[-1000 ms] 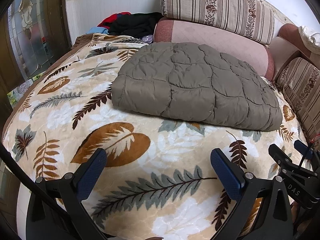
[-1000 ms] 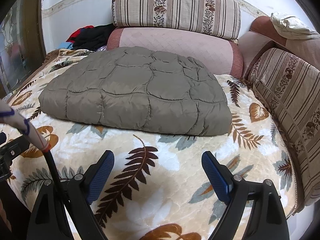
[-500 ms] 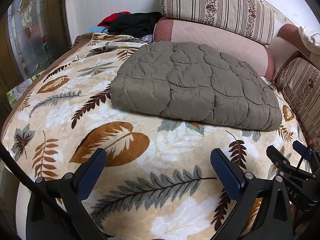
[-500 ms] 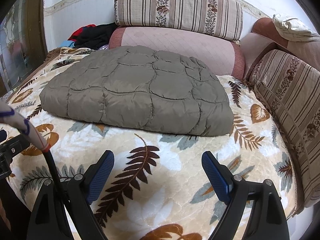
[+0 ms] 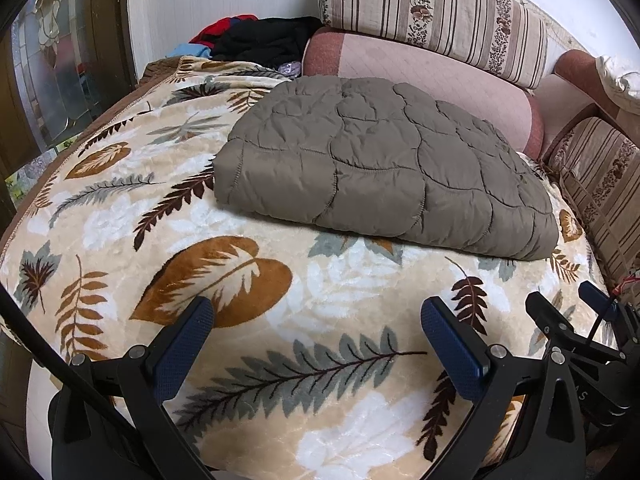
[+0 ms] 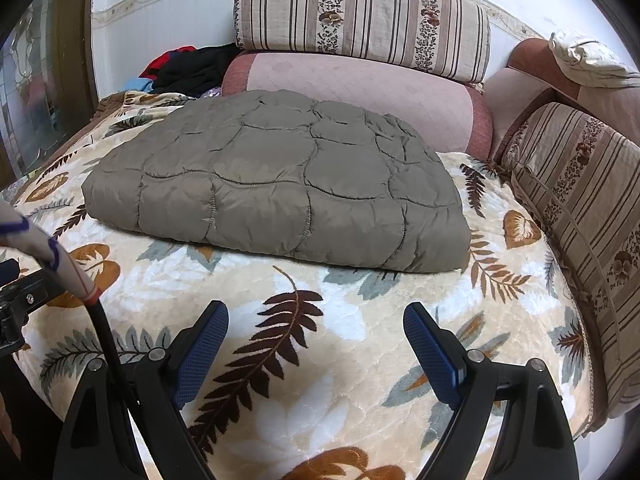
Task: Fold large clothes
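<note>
A grey-brown quilted garment (image 5: pixel 380 168) lies folded into a flat rectangle on the leaf-patterned blanket (image 5: pixel 280 304), also in the right wrist view (image 6: pixel 280 196). My left gripper (image 5: pixel 318 320) is open and empty, hovering over the blanket in front of the garment's near edge. My right gripper (image 6: pixel 316 326) is open and empty, also short of the garment's near edge. The right gripper also shows at the right edge of the left wrist view (image 5: pixel 572 312). Part of the left gripper shows at the left edge of the right wrist view (image 6: pixel 16 292).
Striped and pink bolsters (image 6: pixel 360 20) line the back wall, and more striped cushions (image 6: pixel 580 208) line the right side. A pile of dark and red clothes (image 5: pixel 256 40) sits at the back left. The bed's left edge drops off beside a glass door (image 5: pixel 52 72).
Both grippers have drifted slightly back from the garment, so it sits a little higher in both views. The jaws stayed open and the garment has not moved.
</note>
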